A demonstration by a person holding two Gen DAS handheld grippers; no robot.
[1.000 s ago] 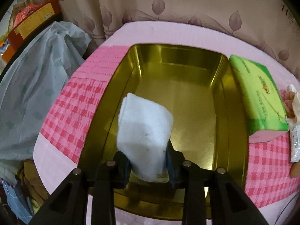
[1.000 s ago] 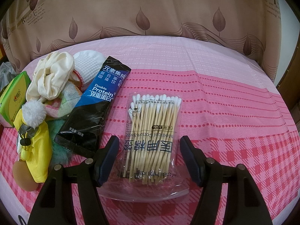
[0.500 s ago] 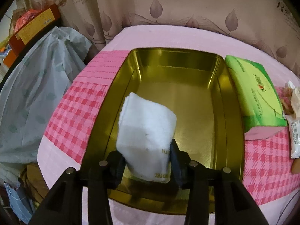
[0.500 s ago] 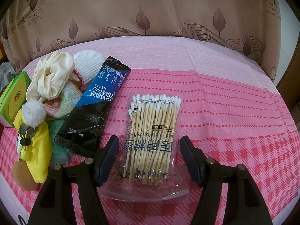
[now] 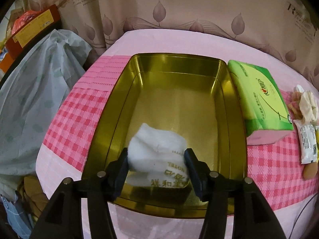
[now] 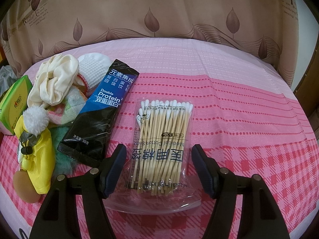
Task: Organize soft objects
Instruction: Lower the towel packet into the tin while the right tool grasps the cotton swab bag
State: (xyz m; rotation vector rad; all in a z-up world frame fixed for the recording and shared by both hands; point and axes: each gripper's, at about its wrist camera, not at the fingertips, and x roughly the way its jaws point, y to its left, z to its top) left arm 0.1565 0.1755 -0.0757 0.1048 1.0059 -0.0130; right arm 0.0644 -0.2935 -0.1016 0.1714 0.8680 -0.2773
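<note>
Left wrist view shows the gold tin [image 5: 235,131] holding only the white towel [image 5: 157,155], pinched by the left gripper [image 5: 156,166] low near its front wall, while the right gripper [image 6: 159,165] straddles, spread, the cotton swab pack [image 6: 161,139], the soft pile [image 6: 53,99] apparently unsorted.

A round table under a pink checked tablecloth [image 6: 229,103] stands against a beige curtain [image 6: 159,6] printed with brown leaves. Left of the table sit a pale plastic bag [image 5: 33,91] and stacked cardboard boxes [image 5: 30,29].
</note>
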